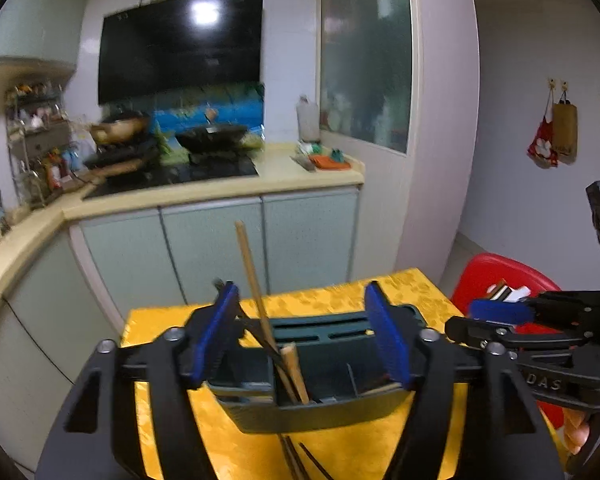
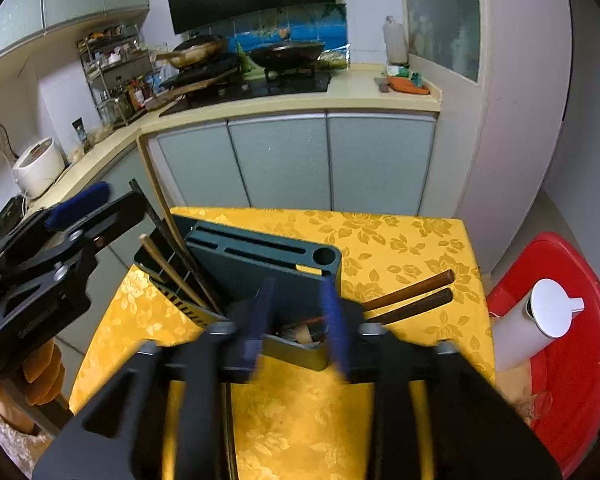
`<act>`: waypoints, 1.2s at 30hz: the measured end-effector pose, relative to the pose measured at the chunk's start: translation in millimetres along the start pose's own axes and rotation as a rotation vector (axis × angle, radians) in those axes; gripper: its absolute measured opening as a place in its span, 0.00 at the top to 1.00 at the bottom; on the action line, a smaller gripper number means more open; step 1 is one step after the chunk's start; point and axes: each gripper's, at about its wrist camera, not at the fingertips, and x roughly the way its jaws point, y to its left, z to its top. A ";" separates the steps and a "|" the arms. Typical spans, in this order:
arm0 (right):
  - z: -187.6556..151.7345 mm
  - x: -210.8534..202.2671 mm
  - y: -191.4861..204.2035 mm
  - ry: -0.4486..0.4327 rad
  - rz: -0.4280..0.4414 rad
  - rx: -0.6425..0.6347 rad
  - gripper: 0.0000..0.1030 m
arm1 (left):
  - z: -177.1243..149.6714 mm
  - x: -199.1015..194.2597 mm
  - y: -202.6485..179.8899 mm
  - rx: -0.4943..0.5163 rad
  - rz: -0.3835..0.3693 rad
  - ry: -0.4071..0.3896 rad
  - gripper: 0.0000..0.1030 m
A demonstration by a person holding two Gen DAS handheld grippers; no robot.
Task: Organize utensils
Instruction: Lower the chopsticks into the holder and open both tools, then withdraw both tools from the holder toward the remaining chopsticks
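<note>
A dark green utensil holder (image 1: 320, 408) (image 2: 260, 264) with knife slots stands on the yellow tablecloth. Several chopsticks (image 1: 256, 292) (image 2: 172, 272) lean in its left compartment. My left gripper (image 1: 304, 336) is open, its blue pads wide apart on either side of the holder and touching nothing. My right gripper (image 2: 298, 320) is blurred and open over the holder's near compartment, with wooden pieces below and nothing pressed between its pads. Two brown wooden handles (image 2: 412, 292) stick out to the right behind it. Each gripper also shows in the other's view: right gripper (image 1: 496, 314), left gripper (image 2: 100, 208).
More chopsticks (image 1: 296, 460) lie on the cloth in front of the holder. The small table (image 2: 400, 240) ends close on all sides. A red tub (image 2: 572, 360) with a white flask (image 2: 540, 320) sits to the right. Kitchen cabinets (image 2: 280, 160) stand behind.
</note>
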 end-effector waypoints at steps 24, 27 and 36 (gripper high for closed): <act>-43.6 -41.1 -4.8 -0.142 -0.038 0.013 0.57 | -48.8 -59.5 7.0 -0.006 0.067 -0.019 0.23; -61.3 -49.2 -4.2 -0.171 -0.054 0.005 0.51 | -65.6 -64.9 7.1 -0.003 0.078 -0.002 0.23; -137.2 -50.2 -5.1 -0.156 -0.029 0.002 0.50 | -138.5 -76.2 14.6 -0.018 0.102 0.092 0.23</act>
